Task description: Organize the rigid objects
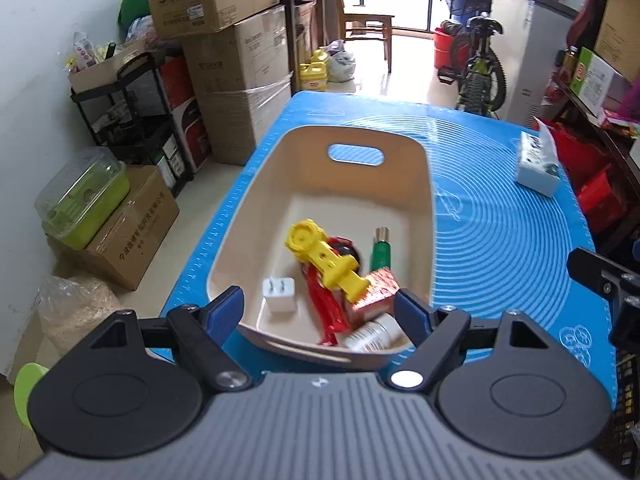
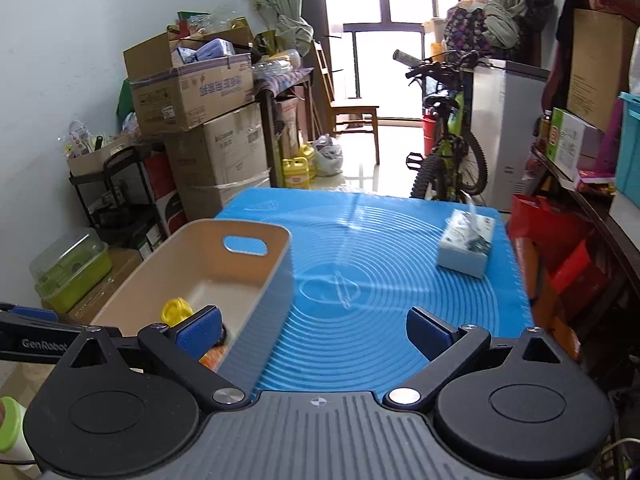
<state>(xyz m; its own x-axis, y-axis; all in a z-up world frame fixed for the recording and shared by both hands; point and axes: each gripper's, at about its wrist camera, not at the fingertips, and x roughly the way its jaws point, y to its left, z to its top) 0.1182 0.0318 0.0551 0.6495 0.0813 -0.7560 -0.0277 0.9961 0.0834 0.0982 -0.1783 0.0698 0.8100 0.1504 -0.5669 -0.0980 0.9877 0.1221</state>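
Toys and small items, a yellow toy (image 1: 324,260) and white plug (image 1: 279,289) among them, lie in the beige bin (image 1: 256,208) on the blue mat (image 1: 500,240), just beyond the left gripper (image 1: 319,308), spread wide and empty. Right gripper (image 2: 314,334) gapes wide over the mat beside the bin.

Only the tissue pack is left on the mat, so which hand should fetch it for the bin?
Right, probably. The right gripper hangs open over bare blue mat, the tissue pack ahead on its right. The left gripper, also open, hovers over the beige bin, the pack far across.
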